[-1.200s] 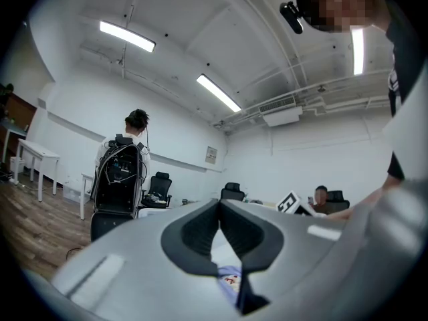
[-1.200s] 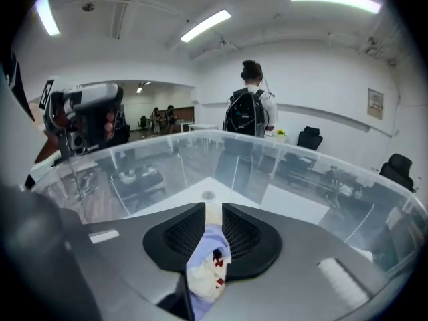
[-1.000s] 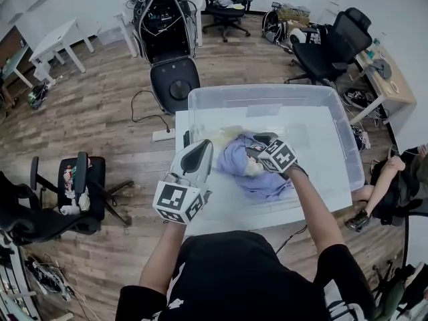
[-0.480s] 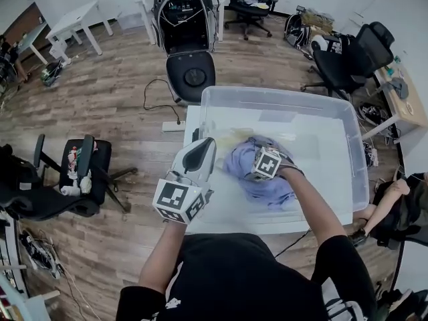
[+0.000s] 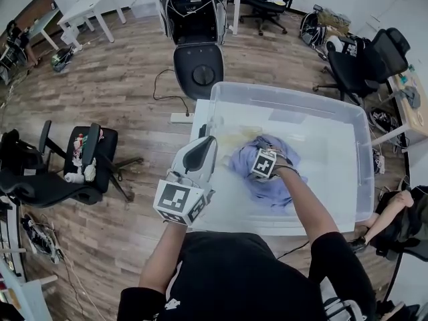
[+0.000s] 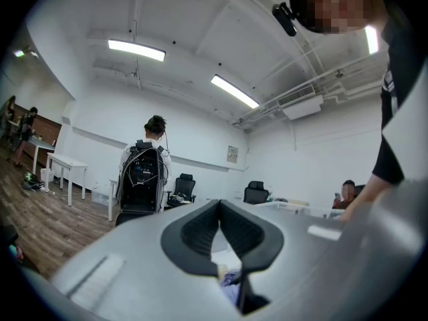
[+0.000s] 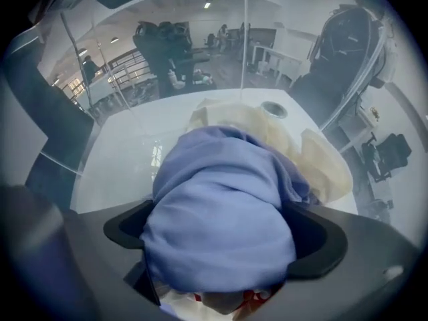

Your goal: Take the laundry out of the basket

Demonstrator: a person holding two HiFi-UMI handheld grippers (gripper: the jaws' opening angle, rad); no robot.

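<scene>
A clear plastic bin (image 5: 287,96) serves as the basket and stands on a white table. Inside lie a crumpled blue garment (image 5: 269,184) and a cream garment (image 5: 234,139) beside it. My right gripper (image 5: 257,152) is down in the bin, pushed into the blue garment (image 7: 221,199). Its jaws stand wide open, and the cloth bulges between them and hides most of the pads. The cream garment (image 7: 314,159) shows just beyond, and a bit of red and white cloth (image 7: 257,301) peeks out under the blue. My left gripper (image 5: 202,146) hovers at the bin's left front corner, shut and holding nothing (image 6: 219,209).
A black office chair (image 5: 202,69) and a tall black equipment rig (image 5: 194,5) stand beyond the bin. Another chair (image 5: 80,166) with clutter is at the left. More chairs (image 5: 364,59) are at the back right. Someone's leg (image 5: 386,214) reaches in at the right edge.
My right gripper has sunk lower into the blue garment and shifted a little left, its jaws spreading over the cloth. The left gripper has stayed where it was.
</scene>
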